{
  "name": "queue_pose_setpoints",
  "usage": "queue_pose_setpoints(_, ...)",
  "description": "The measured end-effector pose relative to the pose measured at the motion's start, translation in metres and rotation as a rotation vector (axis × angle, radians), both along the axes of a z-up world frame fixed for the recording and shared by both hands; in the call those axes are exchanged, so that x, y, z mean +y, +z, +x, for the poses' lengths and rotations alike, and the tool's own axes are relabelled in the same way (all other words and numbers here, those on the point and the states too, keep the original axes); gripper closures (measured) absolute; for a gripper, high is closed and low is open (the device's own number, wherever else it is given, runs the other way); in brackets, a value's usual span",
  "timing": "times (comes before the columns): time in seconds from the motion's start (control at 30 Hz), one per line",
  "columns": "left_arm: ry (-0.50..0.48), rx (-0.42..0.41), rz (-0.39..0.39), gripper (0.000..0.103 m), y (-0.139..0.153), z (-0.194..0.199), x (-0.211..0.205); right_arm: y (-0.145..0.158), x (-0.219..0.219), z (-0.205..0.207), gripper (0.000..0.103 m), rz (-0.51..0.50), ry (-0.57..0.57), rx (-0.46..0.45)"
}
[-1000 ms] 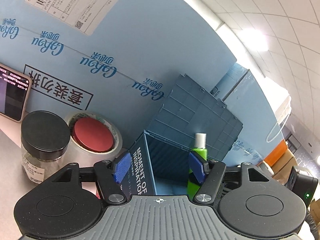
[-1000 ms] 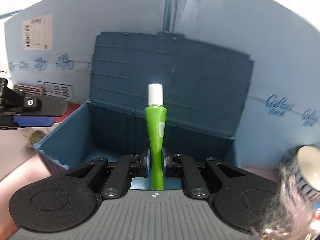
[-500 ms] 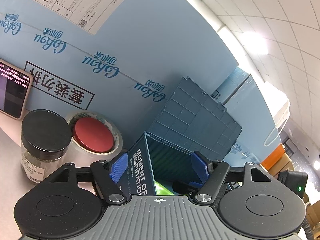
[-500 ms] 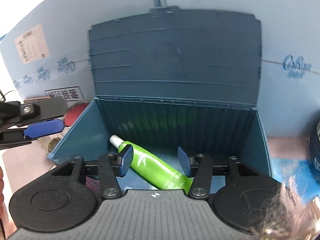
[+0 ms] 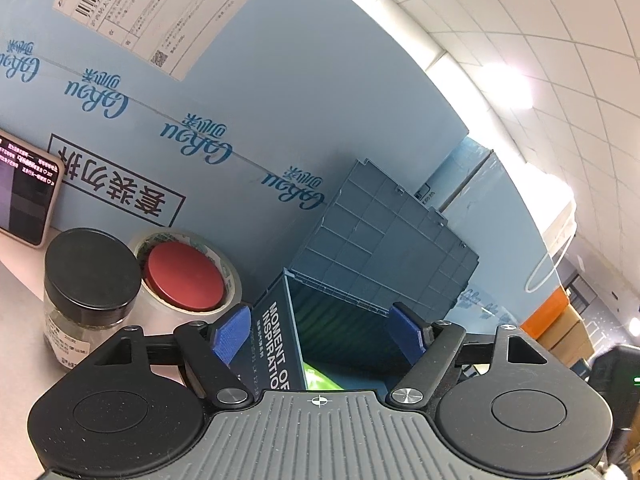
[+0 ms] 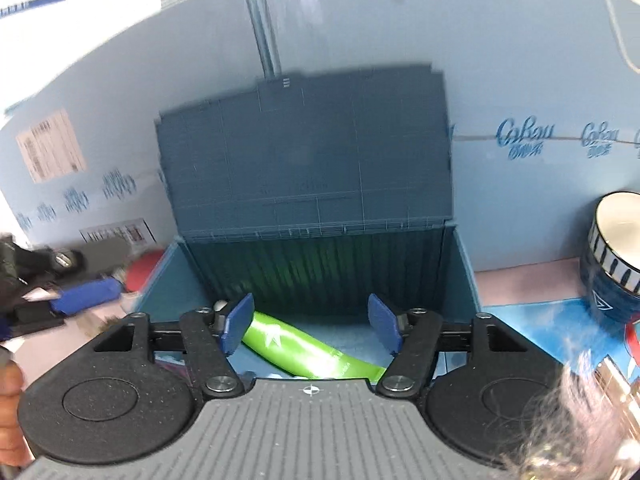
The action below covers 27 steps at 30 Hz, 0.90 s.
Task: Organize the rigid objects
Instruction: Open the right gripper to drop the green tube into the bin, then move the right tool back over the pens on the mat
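A green tube (image 6: pixel 304 346) with a white cap lies on the floor of the open dark blue storage box (image 6: pixel 464 280), whose lid stands upright behind it. My right gripper (image 6: pixel 311 325) is open and empty just above the tube at the box's front. My left gripper (image 5: pixel 320 334) is open and empty at the box's left wall (image 5: pixel 276 344); a sliver of the green tube (image 5: pixel 320 378) shows between its fingers. The left gripper also shows in the right wrist view (image 6: pixel 80 296), left of the box.
A glass jar with a black lid (image 5: pixel 86 292) and a tape roll around a red lid (image 5: pixel 184 272) stand left of the box. A phone (image 5: pixel 24 192) leans on the light blue cardboard wall (image 5: pixel 240 100). A blue-and-white mug (image 6: pixel 616 256) stands right of the box.
My right gripper opened and let go of the green tube, which went from upright to lying in the box. The gripper then pulled back a little. The left gripper barely moved.
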State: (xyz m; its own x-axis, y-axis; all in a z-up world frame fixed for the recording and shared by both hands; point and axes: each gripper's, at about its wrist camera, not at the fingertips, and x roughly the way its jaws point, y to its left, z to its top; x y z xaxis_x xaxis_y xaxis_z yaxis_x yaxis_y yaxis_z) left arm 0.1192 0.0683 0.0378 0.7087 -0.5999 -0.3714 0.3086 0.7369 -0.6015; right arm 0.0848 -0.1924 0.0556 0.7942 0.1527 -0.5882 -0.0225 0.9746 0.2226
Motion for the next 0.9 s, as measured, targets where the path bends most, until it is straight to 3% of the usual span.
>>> queue_pose_setpoints(0.1,0.013,-0.023,0.009,0.021,0.004,-0.005,0.000,0.011,-0.007,-0.018,0.021,0.039,-0.023,-0.083)
queue_pose_setpoints(0.47,-0.031,-0.170,0.082,0.013,0.031,-0.049,-0.021,0.037,-0.038,-0.110,0.004,0.131,-0.134,-0.319)
queue_pose_setpoints(0.67,-0.116,-0.222,0.168,0.011,0.030,-0.084,-0.046,0.038,-0.056,-0.147,0.002,0.090,-0.184,-0.356)
queue_pose_setpoints(0.9,-0.217,-0.228,0.169,0.010,0.008,-0.104,-0.066,0.029,-0.068,-0.187,0.002,0.032,-0.194,-0.369)
